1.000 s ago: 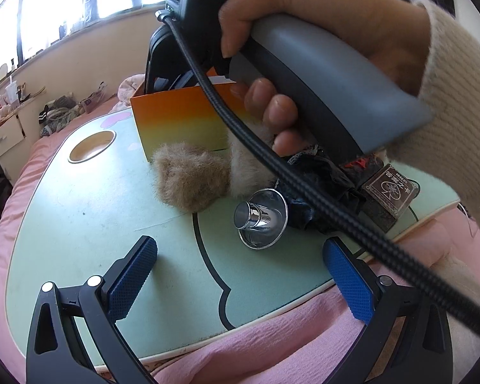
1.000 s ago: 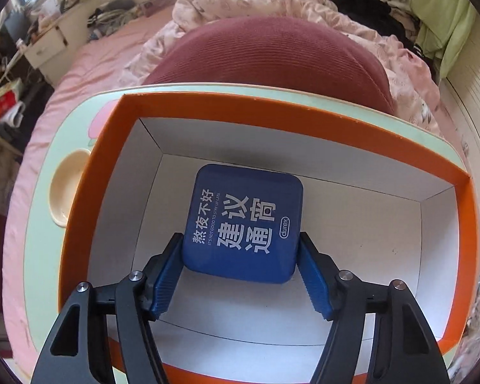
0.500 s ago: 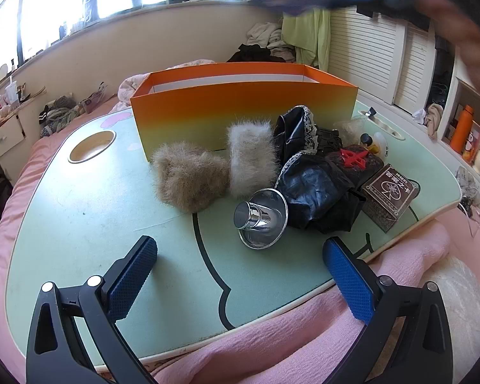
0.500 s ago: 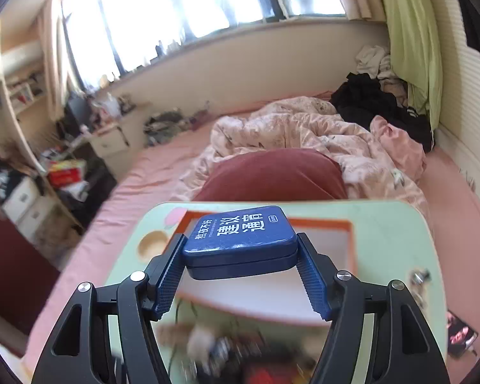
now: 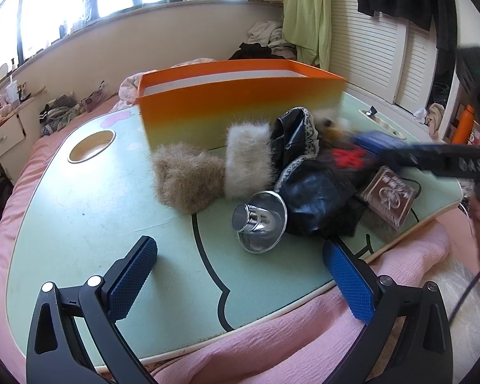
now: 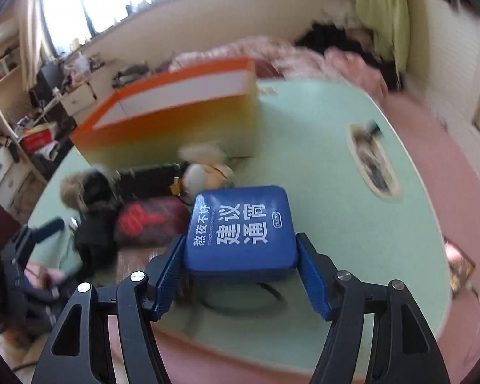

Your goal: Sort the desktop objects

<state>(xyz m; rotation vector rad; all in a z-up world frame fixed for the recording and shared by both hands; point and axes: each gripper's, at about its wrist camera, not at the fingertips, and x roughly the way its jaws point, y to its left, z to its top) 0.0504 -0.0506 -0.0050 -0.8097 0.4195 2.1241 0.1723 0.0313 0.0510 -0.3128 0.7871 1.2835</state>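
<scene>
Your right tool (image 6: 241, 267) grips a flat, square blue tin (image 6: 240, 228) with rounded corners, its pads pressed on the tin's two opposite sides. In the right wrist view the tin sits at lower centre of the frame, held above the pale green bench (image 6: 320, 166), just to the right of the dark pile of things.

A second ago that tin was down inside the orange box (image 6: 176, 118), low against its white floor; half a second ago you had it lifted clear, above the box rim. The box now lies in the upper left of the frame and the tin hangs outside it. In the left wrist view your hand and tool handle no longer fill the upper part; the right tool shows only as a blurred dark bar at the right edge.

White Chinese characters cover the lid, with a small "durex" mark beside them; a thin line of smaller print is too fine to read.

Your left tool (image 5: 240, 281) stands open and empty at the bottom of its frame, over the bench's near edge, with the silver metal piece (image 5: 260, 222) just beyond it.
</scene>
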